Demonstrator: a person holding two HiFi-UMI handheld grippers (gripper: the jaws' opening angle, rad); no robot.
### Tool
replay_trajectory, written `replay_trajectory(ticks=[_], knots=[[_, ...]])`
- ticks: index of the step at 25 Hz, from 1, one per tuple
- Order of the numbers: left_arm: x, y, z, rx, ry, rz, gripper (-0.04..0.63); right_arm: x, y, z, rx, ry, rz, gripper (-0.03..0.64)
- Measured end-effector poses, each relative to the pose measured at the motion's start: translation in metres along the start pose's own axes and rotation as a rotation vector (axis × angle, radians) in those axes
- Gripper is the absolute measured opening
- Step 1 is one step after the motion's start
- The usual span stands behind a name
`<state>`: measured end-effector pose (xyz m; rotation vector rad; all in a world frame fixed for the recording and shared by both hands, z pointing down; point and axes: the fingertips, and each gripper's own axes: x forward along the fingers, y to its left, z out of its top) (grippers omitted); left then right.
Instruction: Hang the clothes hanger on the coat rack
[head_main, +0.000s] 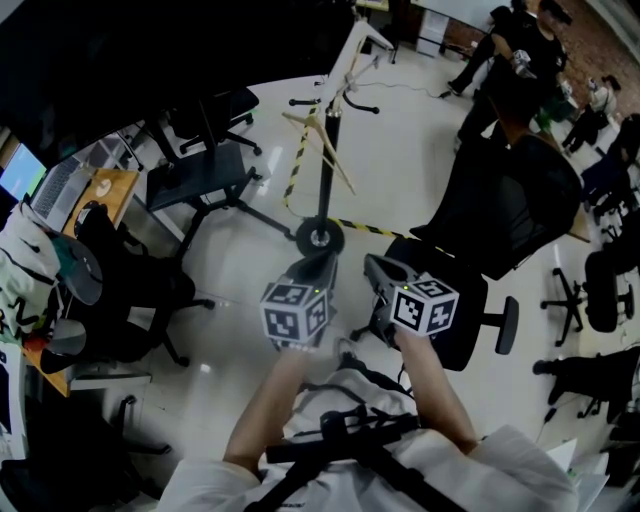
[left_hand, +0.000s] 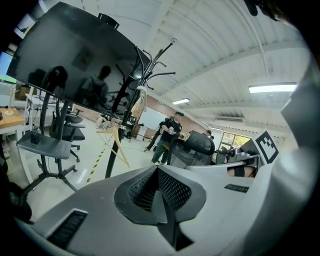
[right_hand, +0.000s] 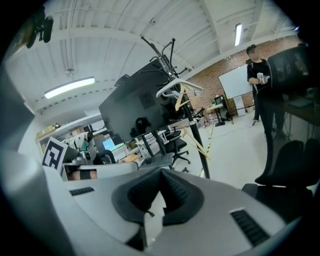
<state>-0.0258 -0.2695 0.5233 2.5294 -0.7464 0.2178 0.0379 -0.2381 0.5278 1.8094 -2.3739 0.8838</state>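
Grey fingers (left_hand: 100, 215) of the left gripper (left_hand: 161, 202) are pressed together along a dark seam, with nothing between the ribbed pads. The right gripper (right_hand: 152, 205) is the same: fingers closed and empty. In the head view both are held side by side close to the person's body, aimed at the coat rack (head_main: 325, 170) and well apart from it.

Beyond them, across bare floor, the rack stands on its round base (head_main: 320, 237). A wooden clothes hanger (left_hand: 121, 150) already hangs partway down the pole, tilted with one arm slanting out. A white hanger (right_hand: 180, 86) sits higher, near the curved hooks at the top. A black office chair (head_main: 500, 220) stands just right of the right gripper.

Neither gripper carries anything, so the hanging looks done or close to it. What remains is probably a check that the wooden hanger's hook is properly seated; how it catches the rack is too small to tell. If it needs correcting, open one gripper before reaching in and take the hanger by its neck, not by the slanting arm. Lift it rather than drag it, because the thin pole could rock on its base. Keep the right gripper clear of the chair on the way in.
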Motion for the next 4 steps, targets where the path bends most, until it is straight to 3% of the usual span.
replay_trajectory(ticks=[4], knots=[[-0.0012,0.0007,0.0013,-0.006,-0.006,0.004,-0.012,0.0007,0.0013,-0.0005,-0.006,0.003,0.006,-0.005]])
